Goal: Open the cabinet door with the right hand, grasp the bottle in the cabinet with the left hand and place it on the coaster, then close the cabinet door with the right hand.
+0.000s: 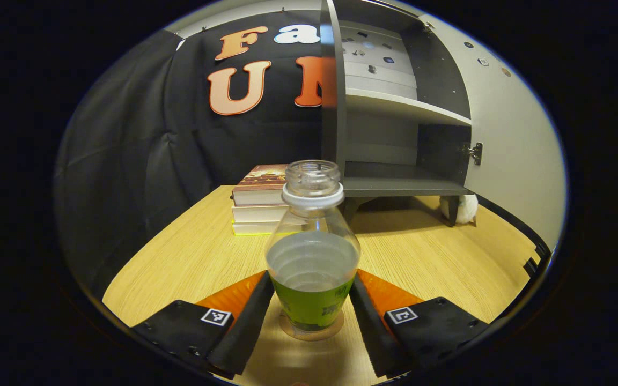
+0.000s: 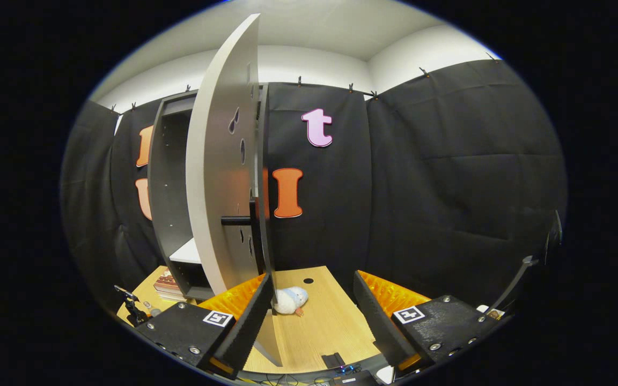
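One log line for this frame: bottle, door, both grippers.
clear green-labelled bottle: on round coaster | grey cabinet door: open | left gripper: open, flanking bottle | right gripper: open

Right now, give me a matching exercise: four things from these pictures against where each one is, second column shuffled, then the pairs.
Things:
1. bottle
2. books
3. cabinet door
4. soft toy

Places or states:
A. swung open
B. lying on the table beside the door's foot
C. standing on the coaster, between the left tool's fingers
D. stacked on the table left of the cabinet

Pairs: 1-C, 2-D, 3-A, 4-B
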Tool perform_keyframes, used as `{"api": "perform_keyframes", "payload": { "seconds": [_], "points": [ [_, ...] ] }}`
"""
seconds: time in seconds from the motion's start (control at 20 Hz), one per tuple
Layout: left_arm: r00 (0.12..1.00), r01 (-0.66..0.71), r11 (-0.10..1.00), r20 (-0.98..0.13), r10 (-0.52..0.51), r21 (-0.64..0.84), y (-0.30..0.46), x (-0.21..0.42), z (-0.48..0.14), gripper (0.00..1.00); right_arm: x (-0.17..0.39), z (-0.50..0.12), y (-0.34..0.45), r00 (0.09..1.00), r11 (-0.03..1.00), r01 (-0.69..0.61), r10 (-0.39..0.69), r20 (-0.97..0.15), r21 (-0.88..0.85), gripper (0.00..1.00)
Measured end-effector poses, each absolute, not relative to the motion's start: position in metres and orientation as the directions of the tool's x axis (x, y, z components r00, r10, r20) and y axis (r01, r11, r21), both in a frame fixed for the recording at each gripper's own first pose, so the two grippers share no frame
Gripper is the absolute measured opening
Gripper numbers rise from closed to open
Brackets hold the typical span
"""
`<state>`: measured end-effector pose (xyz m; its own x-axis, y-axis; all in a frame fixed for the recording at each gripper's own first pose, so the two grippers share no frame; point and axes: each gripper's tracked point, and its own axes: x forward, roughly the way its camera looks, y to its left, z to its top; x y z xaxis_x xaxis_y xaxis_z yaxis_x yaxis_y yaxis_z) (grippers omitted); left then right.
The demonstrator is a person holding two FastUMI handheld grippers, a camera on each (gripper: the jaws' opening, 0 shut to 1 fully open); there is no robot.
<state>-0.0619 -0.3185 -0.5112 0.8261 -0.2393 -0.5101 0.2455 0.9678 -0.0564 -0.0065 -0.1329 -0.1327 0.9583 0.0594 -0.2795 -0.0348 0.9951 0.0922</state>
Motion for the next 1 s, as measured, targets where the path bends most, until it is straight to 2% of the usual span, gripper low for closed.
{"api": "perform_keyframes", "payload": {
  "seconds": [0.15, 0.2, 0.45, 0.5, 0.6, 0.65, 0.75, 0.8, 0.85, 1.0],
  "points": [
    [0.833, 0.250, 0.968, -0.505, -0.226, -0.020, -0.317, -0.065, -0.501, 0.91, -0.005, -0.132, -0.121, 0.957, 0.992, -0.069, 0.095, -0.273, 0.101, 0.93],
    [0.838, 0.250, 0.968, -0.497, -0.223, -0.014, -0.316, -0.064, -0.496, 1.00, -0.005, -0.134, -0.115, 0.955, 0.991, -0.086, 0.110, -0.275, 0.098, 0.93],
    [0.844, 0.283, 0.959, -0.470, -0.260, -0.022, -0.317, -0.076, -0.464, 0.99, -0.004, -0.137, -0.114, 0.954, 0.994, -0.092, 0.107, -0.281, 0.066, 0.92],
    [0.844, 0.283, 0.959, -0.466, -0.265, -0.033, -0.315, -0.080, -0.456, 1.00, -0.006, -0.138, -0.111, 0.952, 0.992, -0.100, 0.118, -0.283, 0.075, 0.98],
    [0.842, 0.288, 0.956, -0.463, -0.277, -0.047, -0.310, -0.085, -0.437, 1.00, -0.004, -0.137, -0.101, 0.949, 0.989, -0.126, 0.142, -0.283, 0.074, 0.98],
    [0.843, 0.287, 0.956, -0.460, -0.278, -0.051, -0.305, -0.087, -0.426, 1.00, -0.005, -0.135, -0.095, 0.948, 0.988, -0.140, 0.153, -0.279, 0.067, 0.83],
    [0.844, 0.293, 0.953, -0.448, -0.296, -0.079, -0.298, -0.089, -0.400, 1.00, -0.008, -0.134, -0.081, 0.947, 0.985, -0.162, 0.171, -0.272, 0.057, 0.75],
    [0.846, 0.292, 0.952, -0.439, -0.302, -0.092, -0.292, -0.088, -0.385, 1.00, -0.010, -0.133, -0.074, 0.947, 0.984, -0.168, 0.178, -0.269, 0.059, 0.82],
    [0.851, 0.290, 0.951, -0.427, -0.306, -0.104, -0.285, -0.087, -0.368, 1.00, -0.010, -0.133, -0.067, 0.945, 0.982, -0.175, 0.187, -0.268, 0.067, 0.69],
    [0.869, 0.285, 0.952, -0.389, -0.307, -0.115, -0.256, -0.072, -0.322, 1.00, -0.010, -0.133, -0.037, 0.943, 0.976, -0.194, 0.214, -0.256, 0.102, 0.68]
  ]
}}
